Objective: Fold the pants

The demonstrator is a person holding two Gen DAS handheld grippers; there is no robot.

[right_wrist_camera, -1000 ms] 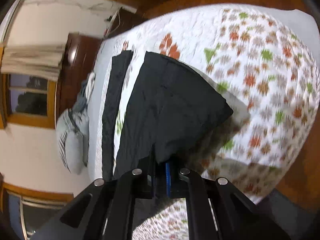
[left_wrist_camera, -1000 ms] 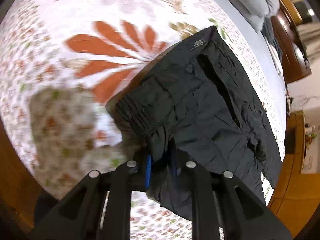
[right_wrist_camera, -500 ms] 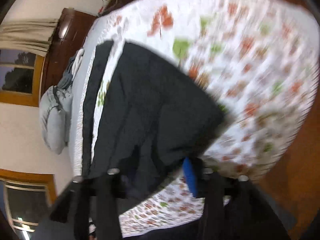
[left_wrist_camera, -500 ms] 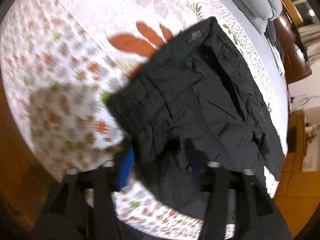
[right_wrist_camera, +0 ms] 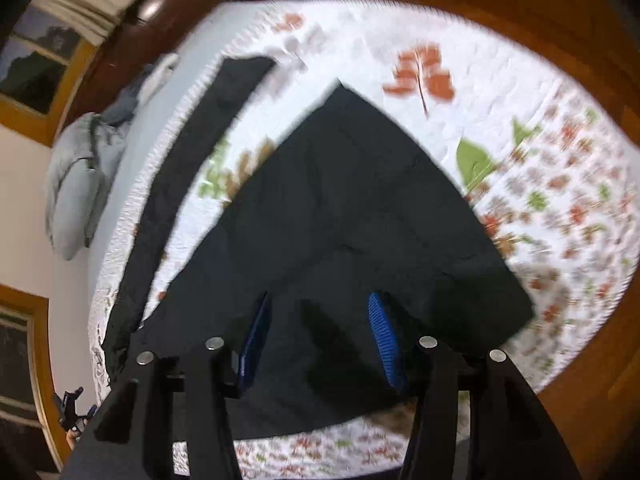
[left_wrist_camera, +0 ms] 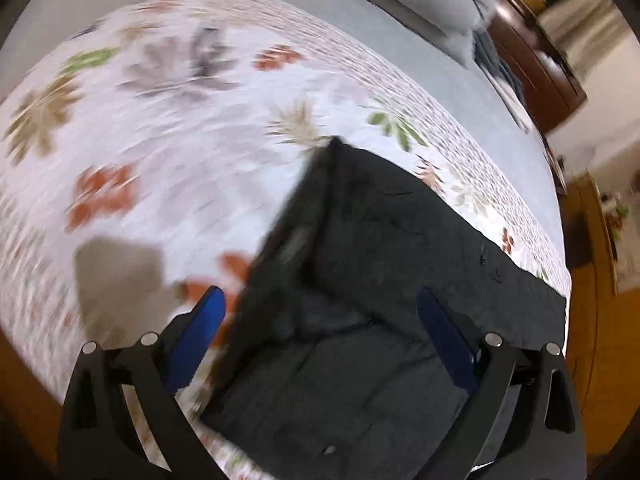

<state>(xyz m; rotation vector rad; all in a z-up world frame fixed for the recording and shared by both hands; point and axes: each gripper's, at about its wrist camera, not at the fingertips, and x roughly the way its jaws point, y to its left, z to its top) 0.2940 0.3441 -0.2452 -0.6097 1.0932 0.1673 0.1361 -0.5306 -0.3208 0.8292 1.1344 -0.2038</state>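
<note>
The black pants (left_wrist_camera: pixel 380 280) lie folded on the flower-print bedspread (left_wrist_camera: pixel 180 120). The left tongs (left_wrist_camera: pixel 320 332) are opening wide above them, gripping nothing. The right tongs (right_wrist_camera: pixel 318 336) stand half apart over the cloth, pads clear of it

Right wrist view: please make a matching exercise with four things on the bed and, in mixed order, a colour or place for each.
Things:
1. folded black pants
2. long narrow black cloth strip
3. large leaf print on the white floral quilt
4. grey pillow

Descriptions:
A. green
B. at the far end of the bed, near the wall
C. lying under the open right gripper
D. stretched along the quilt's edge, beside the pants and apart from them

Pairs: 1-C, 2-D, 3-A, 4-B
</note>
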